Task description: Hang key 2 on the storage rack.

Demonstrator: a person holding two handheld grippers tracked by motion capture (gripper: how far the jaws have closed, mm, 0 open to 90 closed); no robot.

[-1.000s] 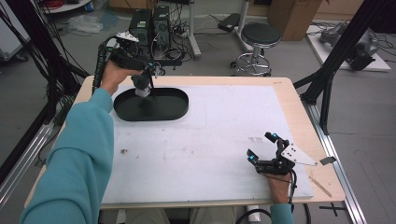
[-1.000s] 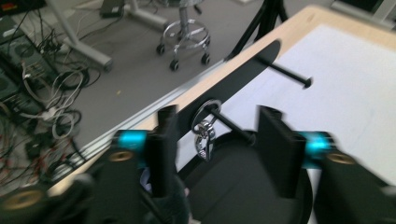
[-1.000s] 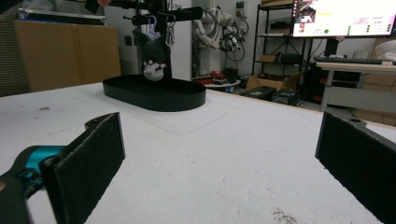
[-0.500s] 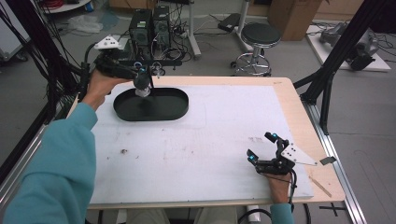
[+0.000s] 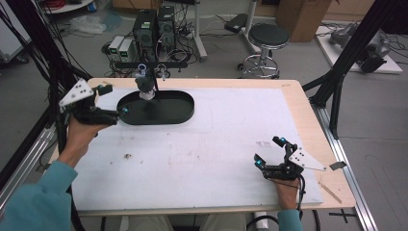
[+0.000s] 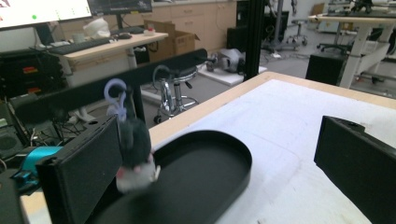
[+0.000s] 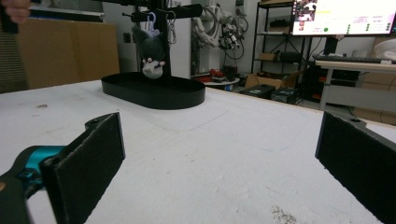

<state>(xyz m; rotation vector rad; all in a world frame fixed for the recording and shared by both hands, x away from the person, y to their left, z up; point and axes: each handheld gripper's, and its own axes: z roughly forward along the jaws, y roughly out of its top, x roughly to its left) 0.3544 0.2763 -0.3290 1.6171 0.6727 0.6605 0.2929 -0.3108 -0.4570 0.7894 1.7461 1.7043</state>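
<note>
White sheeting covers most of the wooden counter, with a bare wood border left along its right and far edges. Nearest the person, the right gripper is rested on the sheet close to the front right corner, its jaws spread wide with nothing between them. A broad, uncluttered stretch of sheet is seen ahead of it, so room for travel is ample there; the counter's right edge lies just beside this gripper, and a careless outward sweep could carry it off the surface.

Farther away, at the left edge, the left gripper is held above the counter, jaws wide and empty, just beside the black oval tray. A small dark grey and white plush keychain with a pale purple clip is hung from the black horizontal bar of a stand rising from the tray. Judged from this, the toy could be set swinging or knocked off its hook if brushed by a jaw, and the tray could be pushed toward the far edge.
</note>
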